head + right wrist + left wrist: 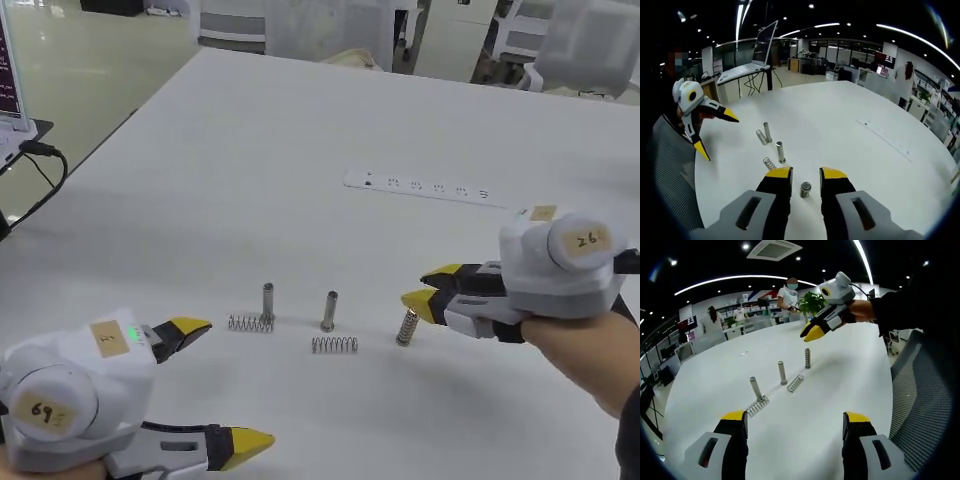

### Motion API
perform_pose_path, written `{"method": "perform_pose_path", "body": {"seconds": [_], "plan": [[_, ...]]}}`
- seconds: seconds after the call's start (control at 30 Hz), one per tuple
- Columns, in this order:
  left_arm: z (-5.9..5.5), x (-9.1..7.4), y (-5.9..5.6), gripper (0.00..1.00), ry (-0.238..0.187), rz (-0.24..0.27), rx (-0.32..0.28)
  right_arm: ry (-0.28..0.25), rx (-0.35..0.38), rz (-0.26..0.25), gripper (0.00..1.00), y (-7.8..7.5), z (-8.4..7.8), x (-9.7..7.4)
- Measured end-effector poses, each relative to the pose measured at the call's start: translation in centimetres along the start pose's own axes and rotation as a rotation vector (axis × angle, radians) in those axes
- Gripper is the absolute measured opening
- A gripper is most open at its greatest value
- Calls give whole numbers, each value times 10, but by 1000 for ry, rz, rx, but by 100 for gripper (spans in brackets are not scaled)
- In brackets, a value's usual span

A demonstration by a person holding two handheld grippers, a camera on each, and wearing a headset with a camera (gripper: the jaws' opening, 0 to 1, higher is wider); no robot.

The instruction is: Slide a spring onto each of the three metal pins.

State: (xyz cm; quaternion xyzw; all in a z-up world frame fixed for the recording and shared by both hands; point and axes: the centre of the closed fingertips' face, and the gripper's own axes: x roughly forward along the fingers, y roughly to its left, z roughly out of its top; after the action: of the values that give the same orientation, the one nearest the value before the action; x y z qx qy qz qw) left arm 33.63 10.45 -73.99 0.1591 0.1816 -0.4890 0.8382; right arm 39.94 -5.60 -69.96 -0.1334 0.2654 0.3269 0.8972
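White table [300, 130], three pins [329, 310], one spring [407, 327] fitted, two loose springs [334, 344].

Head view: the left gripper [240, 382] is cut off by the lower left corner of the frame, and the laptop [15, 130] by the left edge. The power strip [430, 187], upper right of centre, is too small to count its sockets. Right gripper view: 1 pin [805, 189], lower centre, is seen nearly end-on, so its lower length is hidden.

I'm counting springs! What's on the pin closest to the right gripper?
A spring is slid over that pin, just ahead of the right gripper. Its coils cover the pin's shaft, so just the round top shows.
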Motion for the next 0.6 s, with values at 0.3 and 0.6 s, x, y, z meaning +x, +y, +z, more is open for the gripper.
{"method": "perform_pose_path", "body": {"seconds": [0.3, 0.6], "plan": [[0, -1, 1, 74, -1, 4, 0, -6, -83, 67, 20, 27, 19, 9], [-1, -2, 1, 74, -2, 6, -2, 53, -146, 133, 20, 52, 7, 24]]}}
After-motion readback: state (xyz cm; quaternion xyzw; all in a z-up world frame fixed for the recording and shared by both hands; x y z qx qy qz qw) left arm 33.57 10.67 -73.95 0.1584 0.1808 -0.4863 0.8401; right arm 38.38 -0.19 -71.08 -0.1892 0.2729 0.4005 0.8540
